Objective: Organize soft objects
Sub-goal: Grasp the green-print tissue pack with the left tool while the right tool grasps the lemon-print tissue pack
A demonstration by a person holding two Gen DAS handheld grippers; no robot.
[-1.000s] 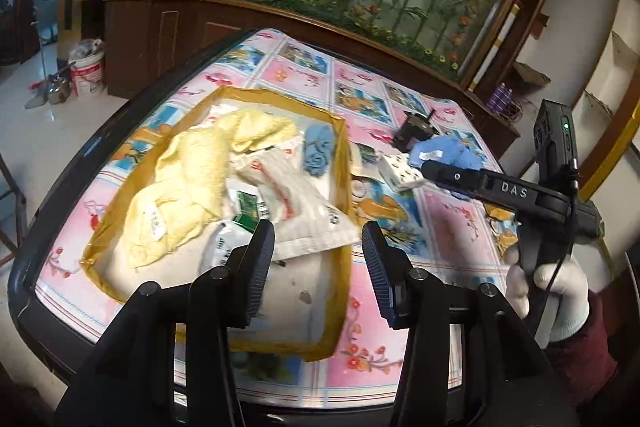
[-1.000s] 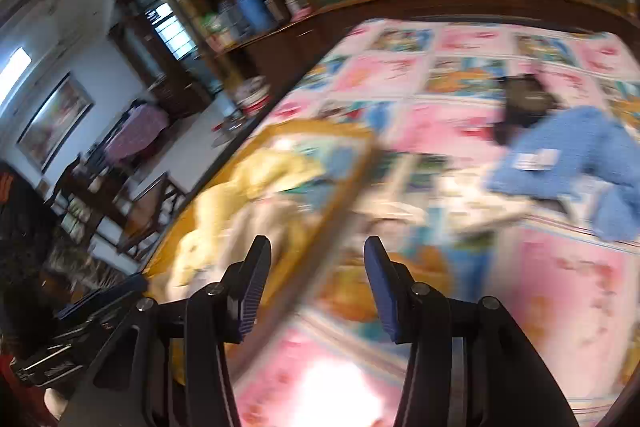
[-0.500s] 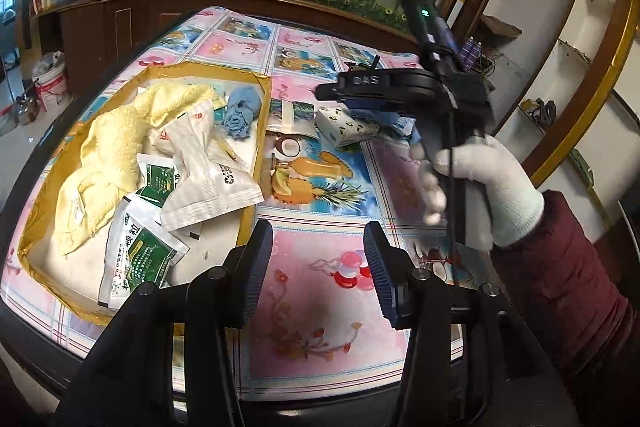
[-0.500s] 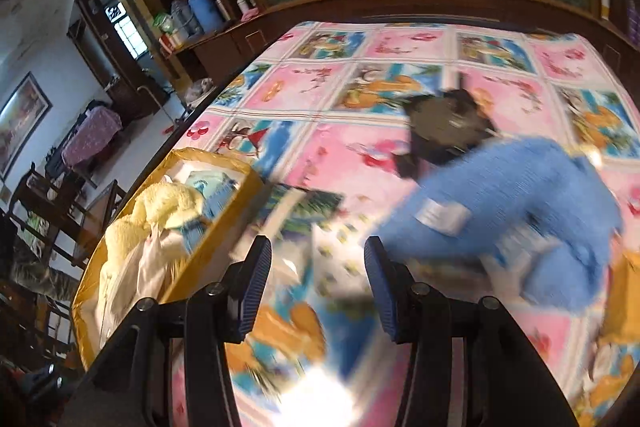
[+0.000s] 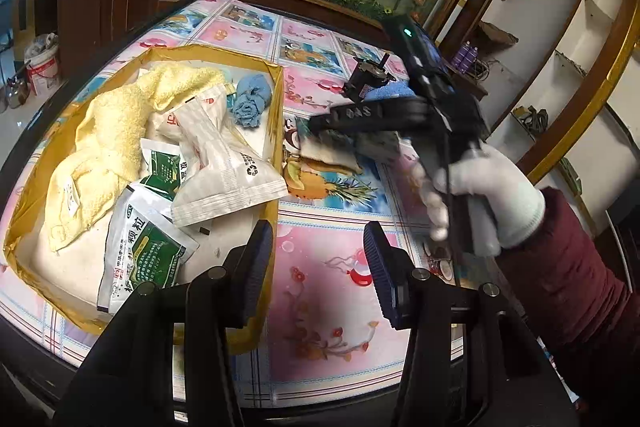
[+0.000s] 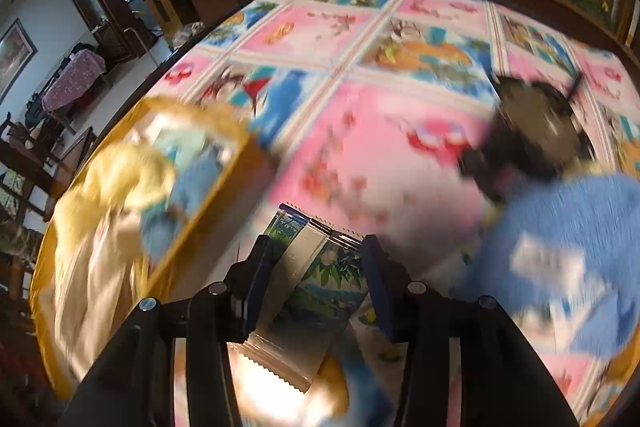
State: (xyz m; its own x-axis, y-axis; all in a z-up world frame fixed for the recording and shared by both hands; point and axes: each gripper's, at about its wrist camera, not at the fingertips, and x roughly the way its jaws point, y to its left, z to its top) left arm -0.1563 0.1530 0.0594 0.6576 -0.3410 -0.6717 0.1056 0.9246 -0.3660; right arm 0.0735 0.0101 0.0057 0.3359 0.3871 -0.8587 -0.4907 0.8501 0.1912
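target: printed snack packet [image 6: 316, 279] on the tablecloth, just right of the yellow tray [image 5: 276, 115]
right gripper [image 6: 316, 283]: I'm closing around the packet, pads not yet pressing
left gripper [image 5: 318, 267]: half-open, empty
handling: light, crinkly, slippery; grip mid-body, not the sealed edge

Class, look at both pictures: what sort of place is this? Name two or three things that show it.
Probably a lived-in home. A table with a cartoon cloth, dark wooden cabinets with bottles on top, and a framed picture on the wall suggest it.
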